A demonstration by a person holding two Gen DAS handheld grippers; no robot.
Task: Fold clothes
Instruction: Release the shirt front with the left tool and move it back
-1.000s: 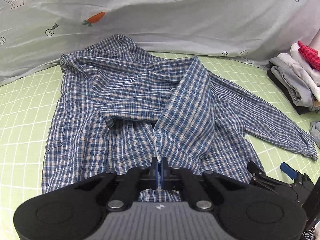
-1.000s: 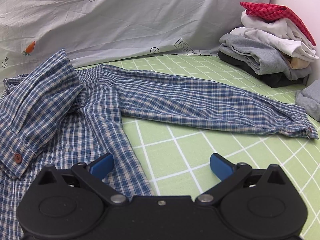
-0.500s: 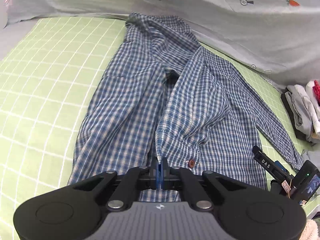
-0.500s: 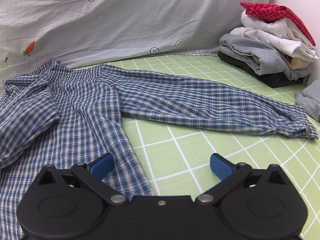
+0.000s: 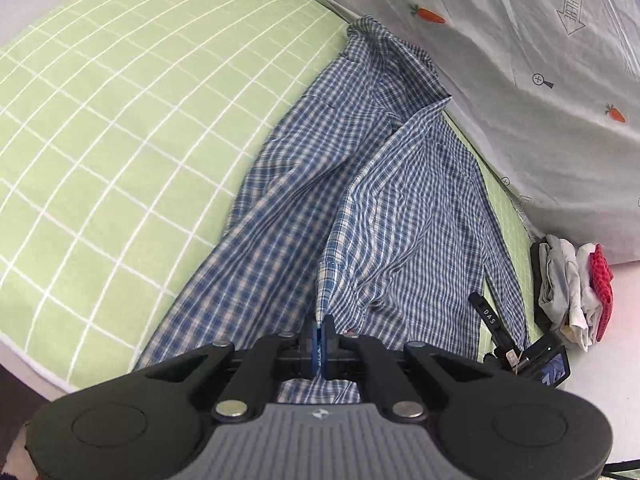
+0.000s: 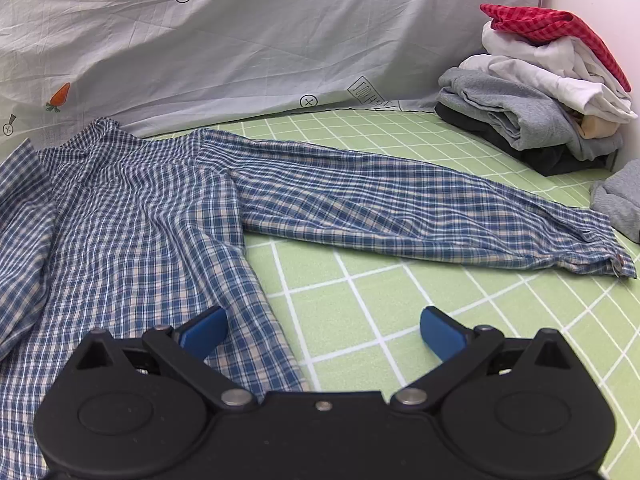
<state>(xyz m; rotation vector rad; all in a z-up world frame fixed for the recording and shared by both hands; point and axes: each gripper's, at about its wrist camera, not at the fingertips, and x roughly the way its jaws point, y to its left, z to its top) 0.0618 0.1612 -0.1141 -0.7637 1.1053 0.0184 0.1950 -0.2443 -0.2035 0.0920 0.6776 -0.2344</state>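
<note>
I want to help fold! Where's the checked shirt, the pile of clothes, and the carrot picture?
checked shirt [image 6: 132, 220]: right wrist view, front panel.
pile of clothes [image 6: 532, 92]: right wrist view, white garment near top.
carrot picture [image 5: 430, 15]: left wrist view, orange body.

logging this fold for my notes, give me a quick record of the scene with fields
surface: green checked sheet
garment: blue plaid shirt, spread out, one front panel lifted
sleeve: long sleeve lying flat, stretched towards the clothes pile
left gripper: shut on the shirt's front edge
right gripper: open, holding nothing, poised above the shirt's side edge
clothes pile: folded stack in the far corner, red checked piece on top
backdrop: pale sheet with carrot prints
</note>
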